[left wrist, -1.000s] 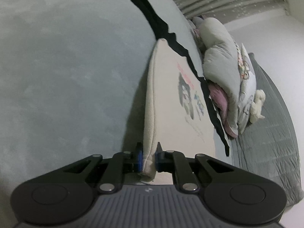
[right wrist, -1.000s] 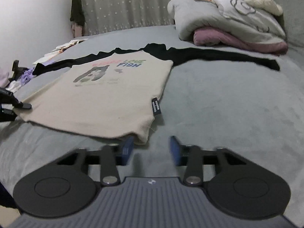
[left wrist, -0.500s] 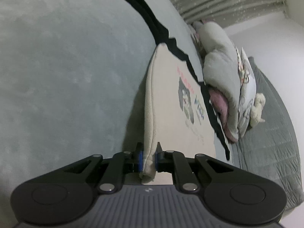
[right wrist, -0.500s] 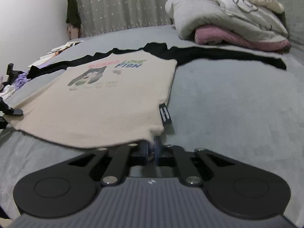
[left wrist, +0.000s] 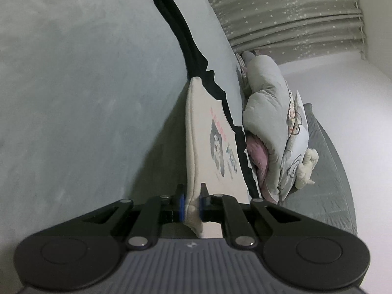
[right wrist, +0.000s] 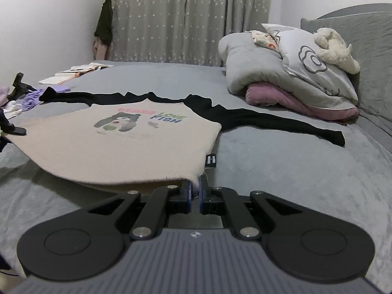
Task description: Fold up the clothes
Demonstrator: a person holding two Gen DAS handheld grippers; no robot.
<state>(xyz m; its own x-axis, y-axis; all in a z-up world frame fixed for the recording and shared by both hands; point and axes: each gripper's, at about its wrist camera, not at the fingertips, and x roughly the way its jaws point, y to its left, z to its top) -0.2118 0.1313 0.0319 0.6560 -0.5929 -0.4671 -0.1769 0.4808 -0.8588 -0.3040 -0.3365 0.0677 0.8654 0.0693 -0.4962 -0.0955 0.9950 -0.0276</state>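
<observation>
A cream shirt (right wrist: 127,144) with black sleeves and a cartoon print lies spread on the grey bed (right wrist: 281,171). Its hem is lifted off the bed at both near corners. My right gripper (right wrist: 194,187) is shut on the hem corner beside a small black label (right wrist: 211,159). In the left wrist view the same cream shirt (left wrist: 210,152) runs away edge-on, and my left gripper (left wrist: 191,202) is shut on its other hem corner. The left gripper's fingertip (right wrist: 17,130) shows at the far left of the right wrist view.
A folded grey duvet (right wrist: 269,73) on a pink blanket, a pillow and a white plush toy (right wrist: 335,49) are piled at the headboard. Books (right wrist: 73,73) and small purple clothes (right wrist: 31,100) lie at the far left. Curtains (right wrist: 191,17) hang behind.
The right gripper went from open beside the hem to shut on its corner, then rose with it. The left gripper kept its grip and lifted its corner a little.
</observation>
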